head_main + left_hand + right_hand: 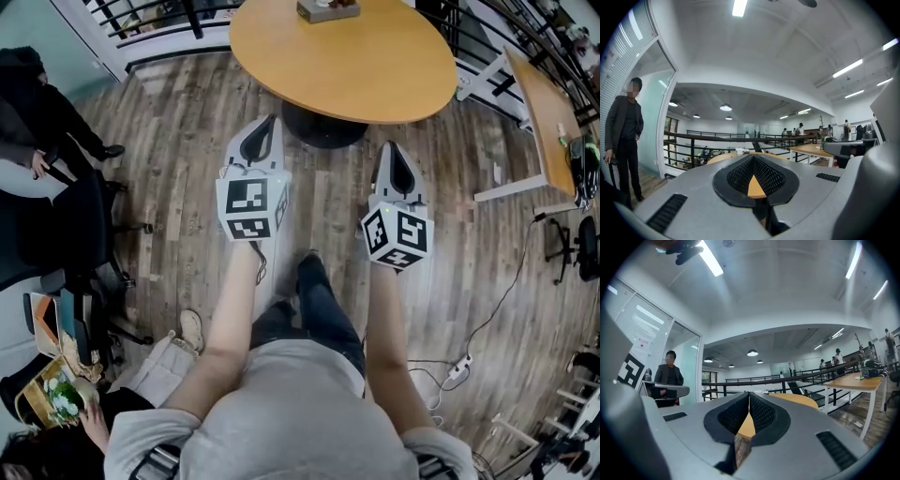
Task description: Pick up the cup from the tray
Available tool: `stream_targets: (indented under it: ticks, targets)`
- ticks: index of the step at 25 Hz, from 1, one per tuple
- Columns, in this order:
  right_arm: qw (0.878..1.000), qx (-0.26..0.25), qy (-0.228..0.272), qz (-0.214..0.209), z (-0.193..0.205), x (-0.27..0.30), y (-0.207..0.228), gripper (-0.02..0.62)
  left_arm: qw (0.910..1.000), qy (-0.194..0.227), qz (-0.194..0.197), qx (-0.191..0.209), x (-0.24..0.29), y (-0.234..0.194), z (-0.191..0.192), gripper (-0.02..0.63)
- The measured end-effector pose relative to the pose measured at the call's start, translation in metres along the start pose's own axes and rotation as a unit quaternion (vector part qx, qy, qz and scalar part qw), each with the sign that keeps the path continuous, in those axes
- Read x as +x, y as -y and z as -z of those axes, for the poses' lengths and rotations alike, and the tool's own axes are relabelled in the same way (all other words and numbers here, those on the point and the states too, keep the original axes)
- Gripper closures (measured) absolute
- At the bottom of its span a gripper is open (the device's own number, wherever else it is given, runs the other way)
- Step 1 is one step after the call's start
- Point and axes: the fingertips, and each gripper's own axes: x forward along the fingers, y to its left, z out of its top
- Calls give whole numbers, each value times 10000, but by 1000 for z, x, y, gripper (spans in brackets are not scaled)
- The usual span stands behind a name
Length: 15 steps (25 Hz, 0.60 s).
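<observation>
While the person stands on the wooden plank floor [187, 141], both forearms reach forward, each hand holding a grey tool with a black-and-white marker cube.

The left tongs [273, 119] point toward a round wooden counter [375, 66] at the top of the head view. In the left gripper view the tongs [752, 157] are clenched. Their black ribbed pads [736, 176] meet at the tips and nothing is between them; only a sliver of the counter's top shows through the gap lower down.

The right tongs [392, 144] lie beside them, near but apart, and point the same way. The right gripper view shows these tongs [749, 394] clenched too, tip to tip and empty.

Both tips sit over the floor at the counter's near edge, short of its top.

At the counter's far edge, cut off by the top of the head view, sits a small tray [328, 11]. In the left gripper view a small pale shape [740, 151] on the counter appears to be the cup, too small to tell more. It is well apart from both tongs.

A person in dark clothes [42, 117] stands at the left, by a black railing [150, 23]. A second wooden counter [548, 112] stands at the right.
</observation>
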Motion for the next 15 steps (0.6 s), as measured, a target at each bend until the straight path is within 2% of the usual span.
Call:
stream_targets:
  ticks: [9,15]
  targets:
    - [9999,66,55,-96,-11,73,59,588,10000,63,-67,24,88,21,-17,598]
    - [9995,85,85,-302,-16,115,82,588,9997,57,-224,29,130,25,-25,598]
